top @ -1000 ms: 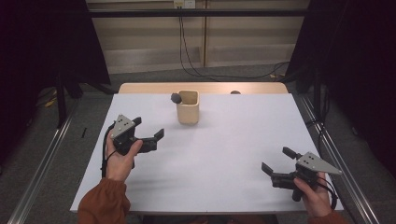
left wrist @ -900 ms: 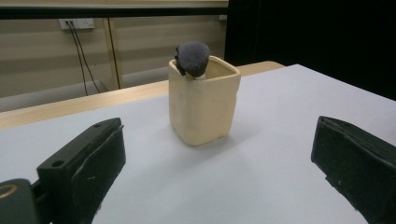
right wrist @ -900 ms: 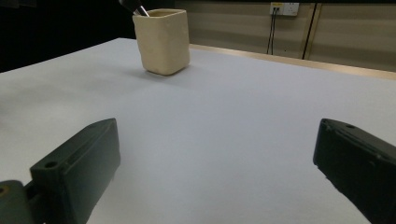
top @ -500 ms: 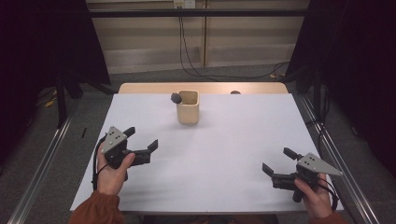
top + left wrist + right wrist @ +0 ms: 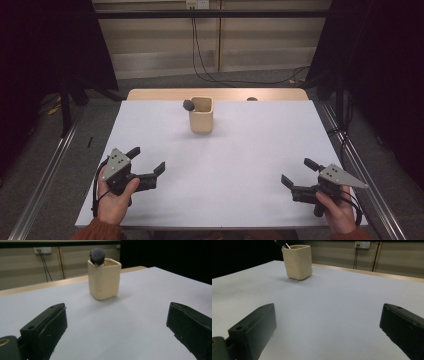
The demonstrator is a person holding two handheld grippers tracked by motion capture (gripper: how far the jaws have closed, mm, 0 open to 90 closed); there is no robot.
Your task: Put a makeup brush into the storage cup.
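Observation:
A cream square cup (image 5: 201,116) stands on the white table (image 5: 235,155) near its far middle. A dark fluffy brush head (image 5: 188,105) sticks out of the cup's left corner. My left gripper (image 5: 147,158) is open and empty, low over the table's near left. The right gripper (image 5: 297,171) is open and empty at the near right. In the left gripper view the cup (image 5: 104,280) and brush (image 5: 97,255) stand well ahead of the spread jaws. The right gripper view has the cup (image 5: 297,262) far off at upper left.
A wooden strip (image 5: 160,94) runs along the table's far edge, with a small dark object (image 5: 252,99) on it. Metal rails (image 5: 350,150) flank the table. Cables (image 5: 210,70) lie on the floor behind.
My left gripper has moved back toward the near edge and lower, staying open. The right gripper has not moved.

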